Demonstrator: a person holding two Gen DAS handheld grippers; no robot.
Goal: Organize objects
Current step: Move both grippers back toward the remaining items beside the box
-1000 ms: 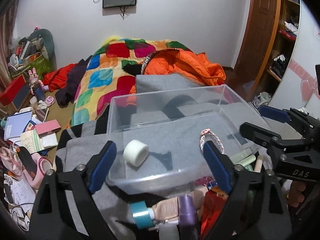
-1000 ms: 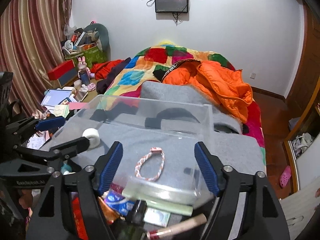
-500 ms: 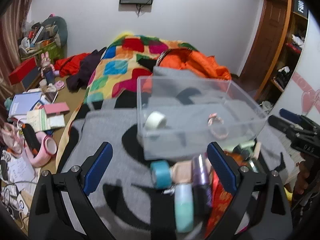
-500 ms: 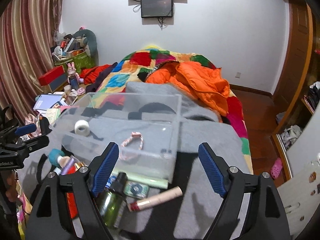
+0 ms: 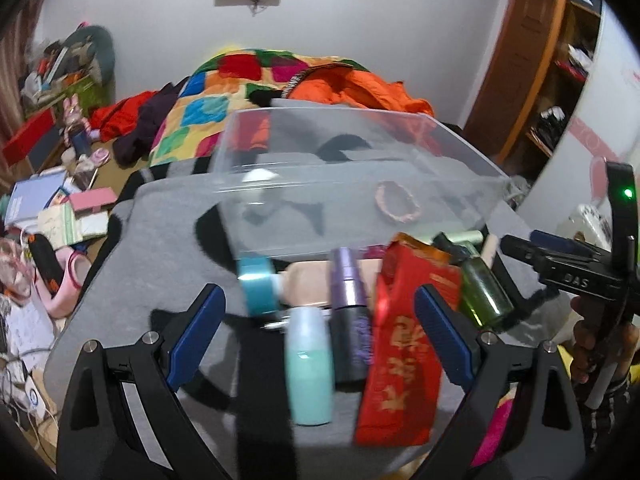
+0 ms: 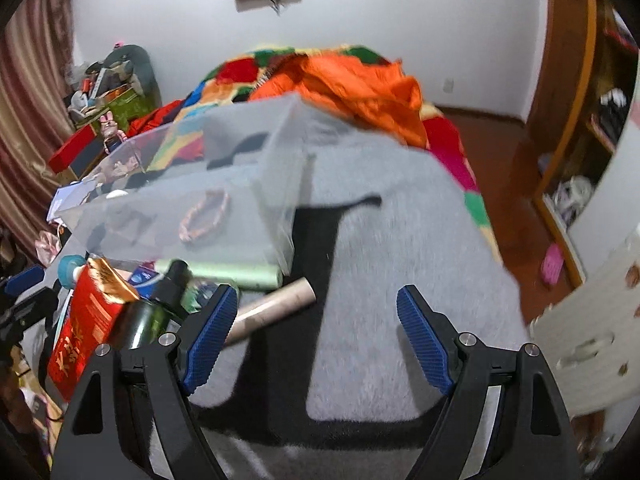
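A clear plastic box (image 5: 460, 148) stands on a grey and black blanket (image 5: 160, 248). Inside lie a white tape roll (image 5: 260, 178) and a pink braided bracelet (image 5: 396, 202); the bracelet also shows in the right wrist view (image 6: 204, 216). In front of the box lies a pile: a teal-capped tube (image 5: 256, 288), a mint bottle (image 5: 310, 364), a purple tube (image 5: 350, 312), a red packet (image 5: 404, 356), a green bottle (image 5: 482, 292). My left gripper (image 5: 320, 332) is open and empty above the pile. My right gripper (image 6: 316, 332) is open and empty over bare blanket, right of a beige tube (image 6: 272, 312).
A bed with a colourful quilt (image 5: 208, 108) and an orange jacket (image 6: 360, 88) lies behind the box. Books and clutter (image 5: 60, 208) cover the floor at left. A wooden door and shelves (image 5: 532, 60) stand at right. The right gripper shows in the left wrist view (image 5: 560, 256).
Both grippers have pulled back from the box and away from its sides. The left now hangs over the pile; the right has swung right over the blanket.
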